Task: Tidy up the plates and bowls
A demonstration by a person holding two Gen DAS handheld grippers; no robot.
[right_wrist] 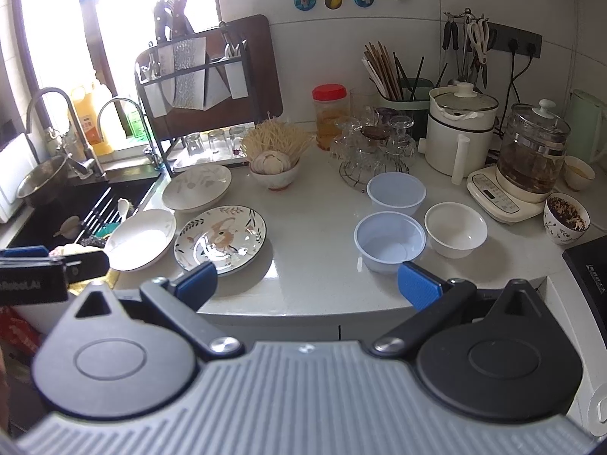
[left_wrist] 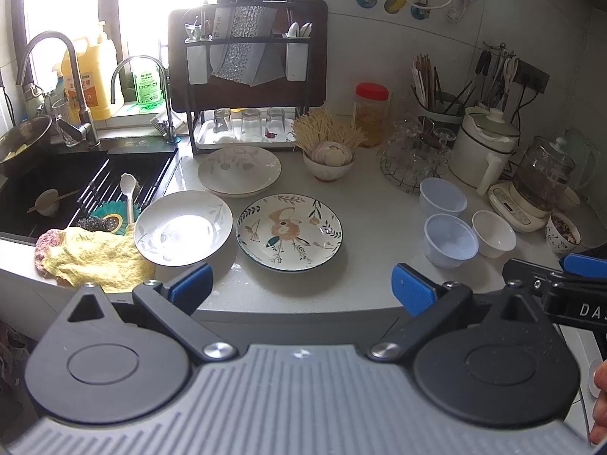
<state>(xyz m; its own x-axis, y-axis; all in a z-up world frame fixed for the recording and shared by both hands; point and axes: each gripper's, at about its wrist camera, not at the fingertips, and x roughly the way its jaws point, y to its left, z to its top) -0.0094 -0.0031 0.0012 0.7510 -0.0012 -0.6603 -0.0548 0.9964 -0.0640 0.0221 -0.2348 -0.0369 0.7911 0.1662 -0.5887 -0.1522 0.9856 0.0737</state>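
Both tongs, left gripper [left_wrist: 301,288] and right gripper [right_wrist: 307,284], gape wide, empty; mid-frame, three plates, the flowered plate [left_wrist: 289,232] nearest; right, empty blue bowls [right_wrist: 390,242].

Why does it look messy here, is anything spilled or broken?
Nothing looks broken. Small wet patches shine on the counter by the flowered plate, and a crumpled yellow cloth sits partly under the white plate. Both grippers hover open, holding nothing.
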